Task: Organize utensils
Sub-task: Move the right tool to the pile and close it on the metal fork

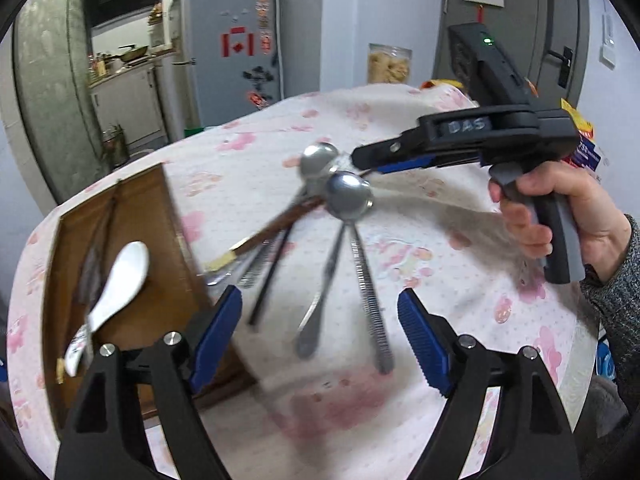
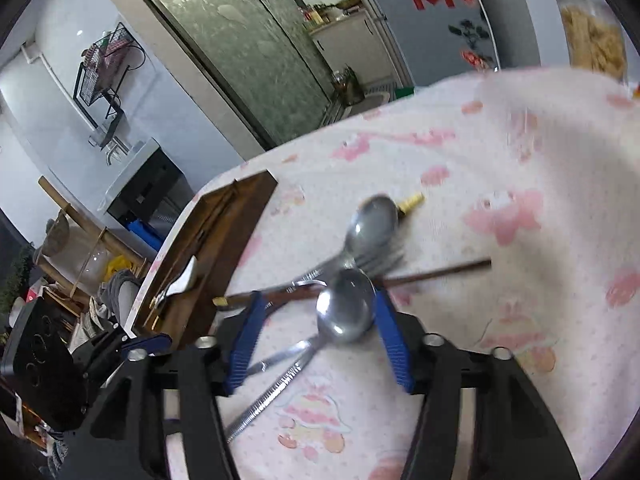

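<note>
While both grippers hang over the pink-flowered tablecloth (image 1: 440,208), loose cutlery lies heaped beside the wooden tray (image 1: 132,208).

Left gripper (image 1: 320,332) stands wide with nothing between its blue pads, above the steel spoons (image 1: 348,200) just right of the tray. Right gripper (image 2: 316,344) stands half open, its pads flanking a spoon bowl (image 2: 346,308); contact is unclear. A white ceramic spoon (image 1: 120,280) rests inside the tray; chopsticks (image 2: 436,274) and a fork (image 2: 380,262) cross beside it.
</note>
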Demonstrator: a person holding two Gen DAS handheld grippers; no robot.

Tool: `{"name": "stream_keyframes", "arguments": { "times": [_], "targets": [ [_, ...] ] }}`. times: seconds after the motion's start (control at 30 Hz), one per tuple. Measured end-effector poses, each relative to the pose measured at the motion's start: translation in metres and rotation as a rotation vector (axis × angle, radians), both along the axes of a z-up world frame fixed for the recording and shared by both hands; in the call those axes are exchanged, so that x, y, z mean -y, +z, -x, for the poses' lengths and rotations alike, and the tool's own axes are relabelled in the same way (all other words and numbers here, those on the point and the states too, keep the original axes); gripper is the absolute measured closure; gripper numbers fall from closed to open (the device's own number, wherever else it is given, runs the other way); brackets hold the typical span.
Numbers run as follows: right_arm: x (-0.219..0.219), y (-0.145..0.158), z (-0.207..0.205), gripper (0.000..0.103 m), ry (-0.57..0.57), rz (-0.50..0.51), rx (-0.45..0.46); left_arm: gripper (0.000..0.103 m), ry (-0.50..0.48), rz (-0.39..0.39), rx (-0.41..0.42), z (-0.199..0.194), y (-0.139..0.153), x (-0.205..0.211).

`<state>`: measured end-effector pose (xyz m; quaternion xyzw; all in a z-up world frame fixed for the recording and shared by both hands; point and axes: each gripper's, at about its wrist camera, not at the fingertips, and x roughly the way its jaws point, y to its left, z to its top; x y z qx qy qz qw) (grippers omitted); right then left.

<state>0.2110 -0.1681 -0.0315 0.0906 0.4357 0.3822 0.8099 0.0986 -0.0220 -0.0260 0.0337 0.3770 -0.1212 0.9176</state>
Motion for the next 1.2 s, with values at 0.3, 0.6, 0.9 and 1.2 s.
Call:
{"name": "stream_keyframes", "arguments": {
  "times": [0.3, 0.6, 0.9, 1.2],
  "targets": [
    [0.012, 0.006, -0.02, 0.058, -0.063, -0.047, 0.004, 0.02, 0.009, 0.013, -0.005, -0.016, -0.004, -0.005],
    [0.007, -0.016, -0.045, 0.066, -0.078, -0.012, -0.041, 0.02, 0.01, 0.028, -0.01, -0.023, -0.005, -0.01],
    [-0.002, -0.018, -0.047, 0.092, -0.058, -0.003, 0.003, 0.02, 0.016, 0.004, 0.004, -0.029, -0.001, -0.01],
    [0.026, 0.023, -0.033, 0.1, 0.017, -0.127, 0.078, 0.02, 0.035, -0.024, 0.002, -0.057, -0.004, -0.01]
  ]
}}
